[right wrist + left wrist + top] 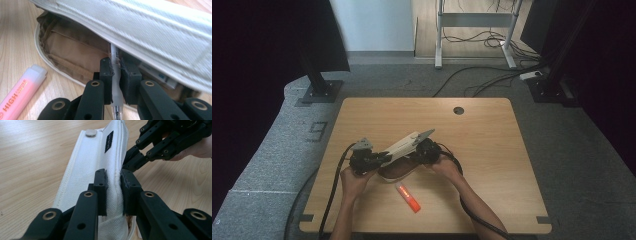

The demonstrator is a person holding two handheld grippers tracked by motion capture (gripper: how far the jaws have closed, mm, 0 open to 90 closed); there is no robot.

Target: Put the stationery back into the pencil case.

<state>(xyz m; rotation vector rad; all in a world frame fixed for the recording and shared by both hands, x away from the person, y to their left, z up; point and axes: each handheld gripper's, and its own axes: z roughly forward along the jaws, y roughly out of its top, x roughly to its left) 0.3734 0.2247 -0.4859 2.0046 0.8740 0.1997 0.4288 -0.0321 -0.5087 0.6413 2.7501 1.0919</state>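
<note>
One case (100,157), one pen (115,75), one highlighter (20,93) — two grippers clamped.

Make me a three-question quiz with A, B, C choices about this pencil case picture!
1. Where does the highlighter lie?
A. on the table, in front of the pencil case
B. inside the case
C. on the floor

2. What colour is the case's lining?
A. blue
B. brown
C. green

3. What does the right hand-held gripper hold?
A. nothing
B. the highlighter
C. a clear pen

Answers:
1 A: the high view shows it on the wood, nearer the person than the case.
2 B: the right gripper view looks into the open case, whose flap the left hand-held gripper pinches.
3 C: its jaws are shut on the pen's barrel.
</note>
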